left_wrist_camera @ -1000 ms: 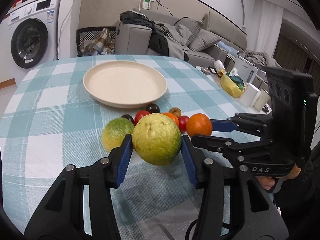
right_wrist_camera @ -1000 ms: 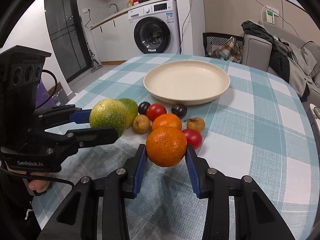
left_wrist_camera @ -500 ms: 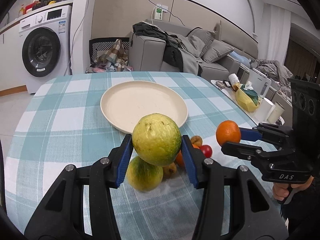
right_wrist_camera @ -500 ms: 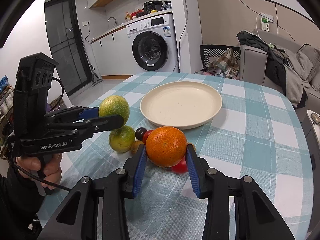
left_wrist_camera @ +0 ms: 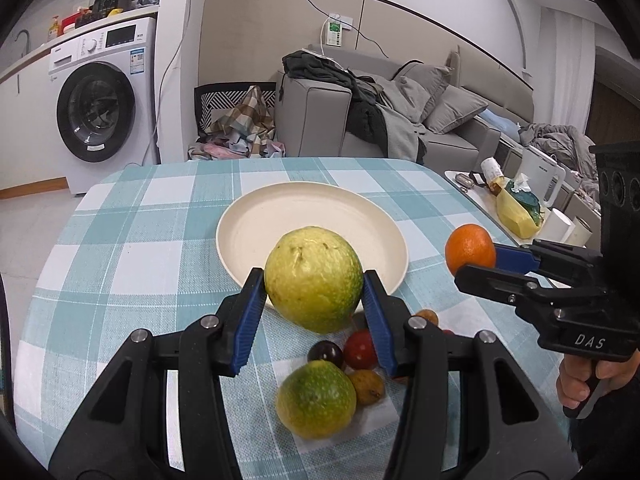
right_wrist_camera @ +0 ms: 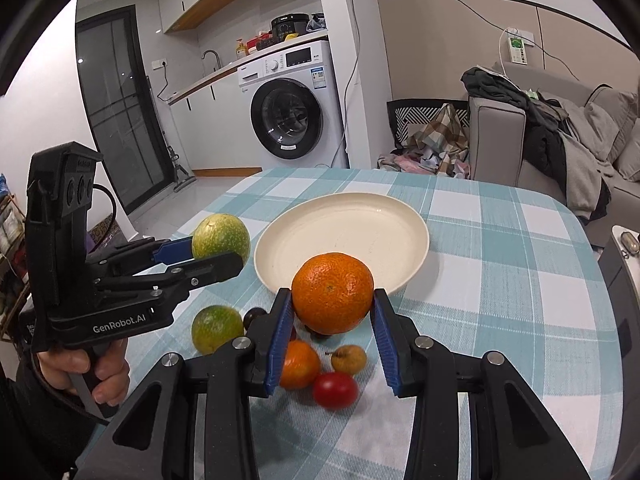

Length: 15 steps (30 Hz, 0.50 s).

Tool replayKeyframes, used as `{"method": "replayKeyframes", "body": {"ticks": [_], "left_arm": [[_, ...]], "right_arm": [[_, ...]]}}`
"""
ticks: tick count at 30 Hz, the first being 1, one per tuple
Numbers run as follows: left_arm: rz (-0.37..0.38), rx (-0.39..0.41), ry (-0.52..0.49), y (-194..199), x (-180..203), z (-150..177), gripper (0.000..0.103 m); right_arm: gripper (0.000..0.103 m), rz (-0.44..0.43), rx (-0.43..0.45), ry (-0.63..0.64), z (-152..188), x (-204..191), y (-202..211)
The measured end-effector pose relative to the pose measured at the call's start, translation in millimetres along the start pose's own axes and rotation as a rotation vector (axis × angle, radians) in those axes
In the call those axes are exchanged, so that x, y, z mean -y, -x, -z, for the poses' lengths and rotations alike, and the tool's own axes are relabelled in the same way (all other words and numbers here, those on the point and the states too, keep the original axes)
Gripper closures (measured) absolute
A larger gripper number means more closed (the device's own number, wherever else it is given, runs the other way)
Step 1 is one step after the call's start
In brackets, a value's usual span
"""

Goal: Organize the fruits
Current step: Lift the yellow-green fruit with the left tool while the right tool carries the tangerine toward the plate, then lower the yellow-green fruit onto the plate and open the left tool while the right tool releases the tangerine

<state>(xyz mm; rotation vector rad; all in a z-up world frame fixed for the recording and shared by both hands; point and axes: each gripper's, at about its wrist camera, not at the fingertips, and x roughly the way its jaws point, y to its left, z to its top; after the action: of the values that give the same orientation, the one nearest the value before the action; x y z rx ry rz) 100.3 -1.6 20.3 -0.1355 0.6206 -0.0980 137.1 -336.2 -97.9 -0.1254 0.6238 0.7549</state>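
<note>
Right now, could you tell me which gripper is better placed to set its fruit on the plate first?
Probably the left gripper: its green-yellow citrus seems already above the plate rim, whereas the right gripper holds its orange short of it.

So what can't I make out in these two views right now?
- Left wrist: a fruit behind the left tongs' pad, only a red sliver shows.
- Right wrist: dark fruit under the orange, mostly hidden.
- Right wrist: loose green fruit, blurred.
- Both: near table edge, cut off.
</note>
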Motion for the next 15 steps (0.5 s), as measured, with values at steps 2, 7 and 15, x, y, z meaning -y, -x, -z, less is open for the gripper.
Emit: {"method": "replayKeyframes", "body": {"ticks": [2, 7, 15], "left_arm": [[-0.002, -0.003, 0.004, -5, -2, -2, 0.057], [-0.015, -0.011, 0.013, -22, -8, -7, 0.057], [-0.022, -0.036, 0.009, -47, -14, -12, 0.057]], "right_arm": [[0.063, 0.002, -0.005, -0.003, -4, 1, -6], [0.063, 0.002, -0.010, -0.003, -11, 4, -17], [0.063, 0.029, -0.036, -0.010, -16, 12, -39]]}}
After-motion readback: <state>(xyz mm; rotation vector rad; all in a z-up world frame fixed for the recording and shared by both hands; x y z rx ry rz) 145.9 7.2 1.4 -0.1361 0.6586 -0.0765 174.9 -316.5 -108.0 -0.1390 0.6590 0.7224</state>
